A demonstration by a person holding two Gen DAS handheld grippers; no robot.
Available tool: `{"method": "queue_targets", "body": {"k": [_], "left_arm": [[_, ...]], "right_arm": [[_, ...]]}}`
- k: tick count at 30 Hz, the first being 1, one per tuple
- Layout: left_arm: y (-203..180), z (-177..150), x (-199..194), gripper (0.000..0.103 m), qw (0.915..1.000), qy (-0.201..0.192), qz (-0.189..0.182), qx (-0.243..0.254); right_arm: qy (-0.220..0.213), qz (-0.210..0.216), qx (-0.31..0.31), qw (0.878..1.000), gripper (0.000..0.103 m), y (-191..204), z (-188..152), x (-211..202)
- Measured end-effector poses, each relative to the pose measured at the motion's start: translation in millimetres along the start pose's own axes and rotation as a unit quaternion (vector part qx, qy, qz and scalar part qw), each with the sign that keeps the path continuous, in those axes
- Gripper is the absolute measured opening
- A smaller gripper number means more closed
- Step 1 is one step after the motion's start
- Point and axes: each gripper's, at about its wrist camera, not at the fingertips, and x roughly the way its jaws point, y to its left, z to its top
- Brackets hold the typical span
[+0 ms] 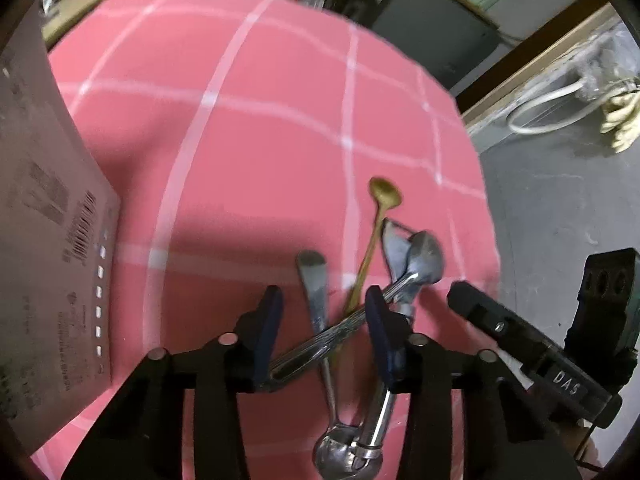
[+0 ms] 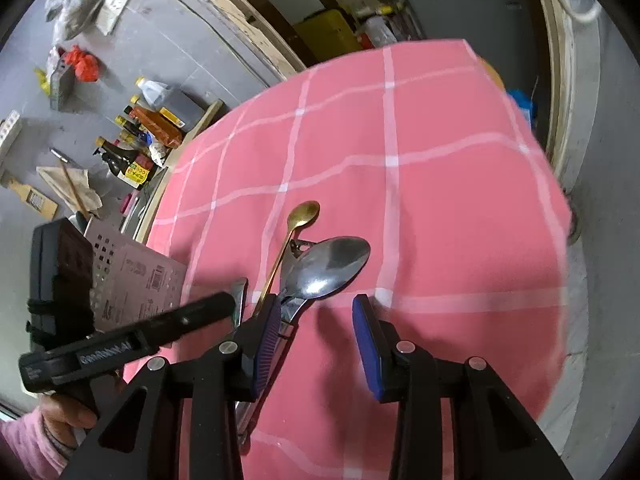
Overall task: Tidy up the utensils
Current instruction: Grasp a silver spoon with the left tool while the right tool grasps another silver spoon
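The utensils lie crossed in a heap on the pink cloth (image 1: 260,140), so they need separating. The left gripper (image 1: 322,336) straddles the big spoon (image 1: 424,258) handle, half-open (contact unclear). The right gripper (image 2: 316,320) hangs half-open over bare cloth beside the heap, empty.

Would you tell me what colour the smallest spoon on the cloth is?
Gold, or brass-toned: the small spoon with its thin handle shows best in the right wrist view.
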Motion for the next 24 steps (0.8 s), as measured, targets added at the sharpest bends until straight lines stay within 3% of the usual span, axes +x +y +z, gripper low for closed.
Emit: {"method": "queue_targets", "body": {"k": [4,9,16,18,24], "left_arm": [[0,6,0,0.033,0.9999,0.01,-0.003,-0.001],[-6,14,5,0.023,0.9992,0.033,0.021,0.008],[-18,13,8,0.021,0.997,0.043,0.054,0.034],[-19,12,8,0.012,0.9962,0.041,0.067,0.038],[-14,11,7,0.011,0.9969,0.041,0.061,0.029]], "right_arm": [[0.007,0.011,0.021,1.0,0.035,-7,5,5],[0.013,0.03,0.057,0.998,0.034,-17,12,11],[0.012,0.05,0.119,0.992,0.027,-28,20,17],[0.013,0.059,0.141,0.988,0.024,-32,22,20],[0.013,0.077,0.181,0.98,0.02,-41,25,24]]}}
